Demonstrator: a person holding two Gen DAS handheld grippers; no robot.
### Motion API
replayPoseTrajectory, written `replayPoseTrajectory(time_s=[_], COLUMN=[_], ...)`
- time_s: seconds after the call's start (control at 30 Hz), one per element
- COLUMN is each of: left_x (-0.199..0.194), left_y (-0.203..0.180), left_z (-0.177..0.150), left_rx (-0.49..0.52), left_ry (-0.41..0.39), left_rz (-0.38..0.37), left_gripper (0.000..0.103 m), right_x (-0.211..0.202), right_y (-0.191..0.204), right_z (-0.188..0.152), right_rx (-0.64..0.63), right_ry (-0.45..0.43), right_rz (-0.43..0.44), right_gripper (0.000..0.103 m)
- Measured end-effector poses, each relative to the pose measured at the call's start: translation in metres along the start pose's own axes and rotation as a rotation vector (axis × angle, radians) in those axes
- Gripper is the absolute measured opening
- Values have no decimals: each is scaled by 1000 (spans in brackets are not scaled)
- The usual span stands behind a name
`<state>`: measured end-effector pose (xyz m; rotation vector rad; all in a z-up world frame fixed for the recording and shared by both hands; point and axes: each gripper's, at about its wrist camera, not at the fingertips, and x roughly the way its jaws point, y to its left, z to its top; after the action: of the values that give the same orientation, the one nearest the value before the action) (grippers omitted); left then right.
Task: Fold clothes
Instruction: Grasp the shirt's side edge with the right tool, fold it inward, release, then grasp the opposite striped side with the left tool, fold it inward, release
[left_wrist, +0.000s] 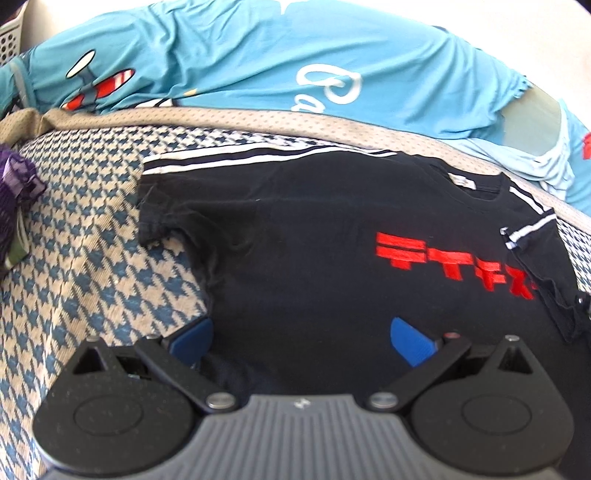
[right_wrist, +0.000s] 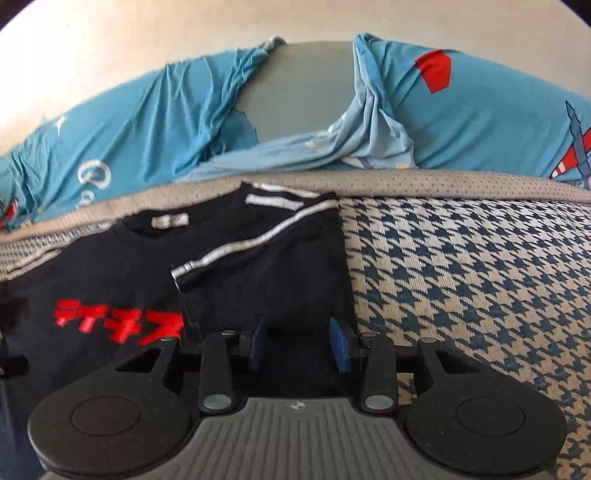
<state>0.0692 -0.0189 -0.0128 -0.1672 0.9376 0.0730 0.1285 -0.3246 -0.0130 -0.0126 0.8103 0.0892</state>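
A black T-shirt (left_wrist: 314, 240) with red characters (left_wrist: 454, 262) and white shoulder stripes lies flat on a blue-and-beige houndstooth surface (left_wrist: 92, 258). In the right wrist view the same T-shirt (right_wrist: 110, 266) has its sleeve side (right_wrist: 258, 251) folded in over the body. My left gripper (left_wrist: 301, 341) hovers over the shirt's lower part, its blue pads (left_wrist: 410, 343) wide apart and holding nothing. My right gripper (right_wrist: 299, 347) sits over the folded edge. Its pads (right_wrist: 341, 349) stand partly apart, with flat black cloth below them and nothing pinched.
Behind the shirt lies a blue bedsheet (left_wrist: 258, 62) printed with planes, with a grey cushion (right_wrist: 295, 88) showing through it. A purple cloth (left_wrist: 14, 192) and a white basket (left_wrist: 9, 40) sit at the far left. Bare houndstooth surface (right_wrist: 461, 277) spreads to the right.
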Motion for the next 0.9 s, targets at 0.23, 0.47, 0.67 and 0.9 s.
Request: replayPoseTrajectory(time_s=[0.23, 0.47, 0.67, 0.9], left_x=[-3, -1, 11, 25], left_y=[39, 82, 110, 128], left_z=[23, 50, 55, 68], left_rx=[-116, -230, -335, -399], left_ry=[-24, -16, -7, -19], left_rz=[4, -85, -79, -124], left_gripper=[103, 103, 103, 103], right_x=[-1, -14, -52, -46], right_y=[9, 24, 45, 81], right_z=[-3, 0, -11, -25], right_rx=[-67, 7, 120, 14], right_ry=[-6, 25, -14, 32], right_rz=[-76, -138, -50, -30], right_gripper=[33, 36, 40, 41])
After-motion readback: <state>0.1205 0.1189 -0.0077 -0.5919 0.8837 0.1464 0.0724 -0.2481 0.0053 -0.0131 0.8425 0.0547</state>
